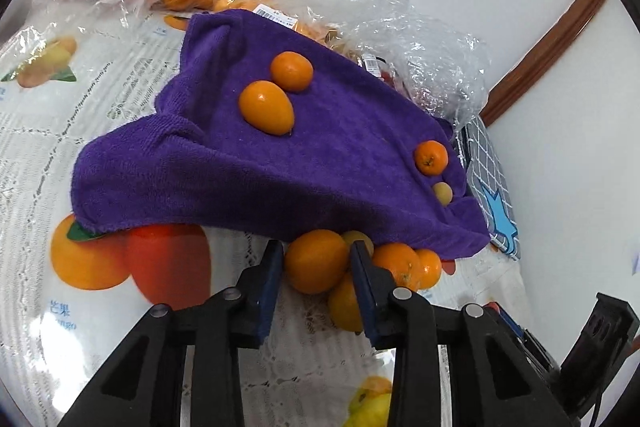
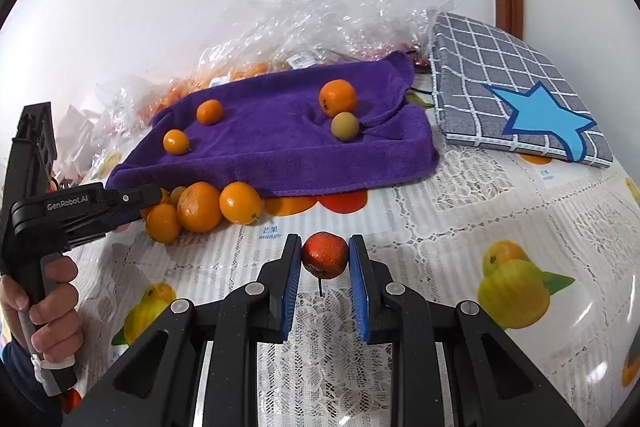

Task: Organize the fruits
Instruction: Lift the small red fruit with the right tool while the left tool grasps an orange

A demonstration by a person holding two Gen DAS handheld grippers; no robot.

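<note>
Progress: partly done, I judge; four fruits lie on the purple towel (image 2: 280, 131), a heap waits off it, more sit in the plastic bags (image 2: 320, 23) at 12 o'clock
On towel: two small oranges (image 2: 209, 111) toward 10 o'clock, an orange (image 2: 338, 97) touching a pale yellowish fruit (image 2: 345, 125) toward 1 o'clock
Left to sort: the loose pile of oranges (image 2: 200, 207) on the tablecloth (image 2: 460, 219), against the towel's near edge at 9 o'clock in the right wrist view
Left gripper (image 1: 318, 259): jaws drawn in around the nearest orange (image 1: 316, 261) of that pile; the pads look to touch both its flanks, though the fisheye edge leaves a firm grasp uncertain
Right gripper (image 2: 325, 257): clenched on a small red fruit (image 2: 325, 255), stem hanging down, held clear above the tablecloth at 6 o'clock
Left hand (image 2: 52, 311): wrapped round the handle at 8 o'clock in the right wrist view, tool angled down into the pile
Right pose: tilted down, fingers aimed at the towel's near edge
Other: folded checked cloth (image 2: 516, 99) with a blue star at 2 o'clock, holding no fruit
</note>
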